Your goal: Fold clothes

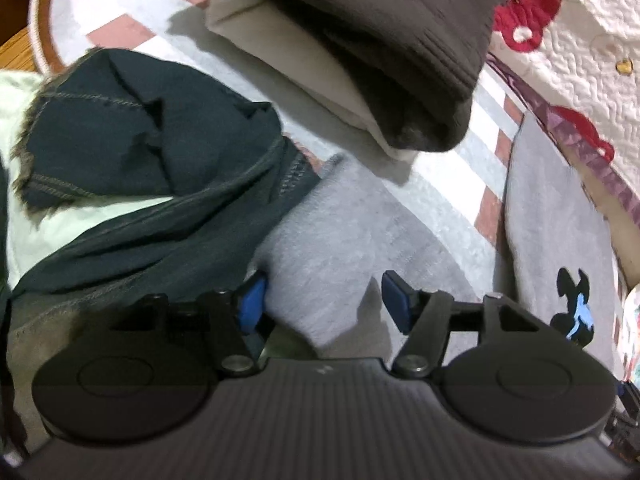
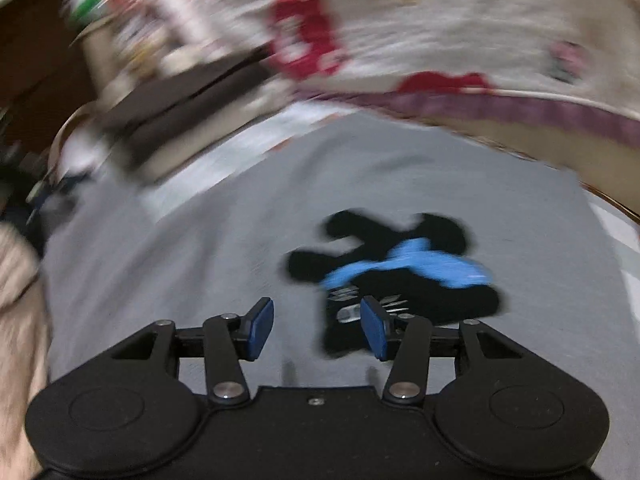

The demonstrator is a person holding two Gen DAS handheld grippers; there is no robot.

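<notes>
A grey sweatshirt [image 2: 208, 240] with a black and blue figure print [image 2: 400, 268] lies spread on the rug. Its grey sleeve [image 1: 320, 264] runs between the fingers of my left gripper [image 1: 324, 304], which stands open around it. The sweatshirt's body [image 1: 560, 232] shows at the right of the left wrist view. My right gripper [image 2: 318, 328] hovers open just above the sweatshirt, near the print; this view is blurred by motion. A dark navy garment [image 1: 152, 144] lies crumpled to the left of the sleeve.
A folded stack, dark brown knit [image 1: 380, 36] on a cream piece [image 1: 288, 52], sits on the striped rug [image 1: 432, 168] ahead. A white quilt with red shapes [image 1: 580, 40] hangs at the right. A pale green cloth [image 1: 80, 220] lies at the left.
</notes>
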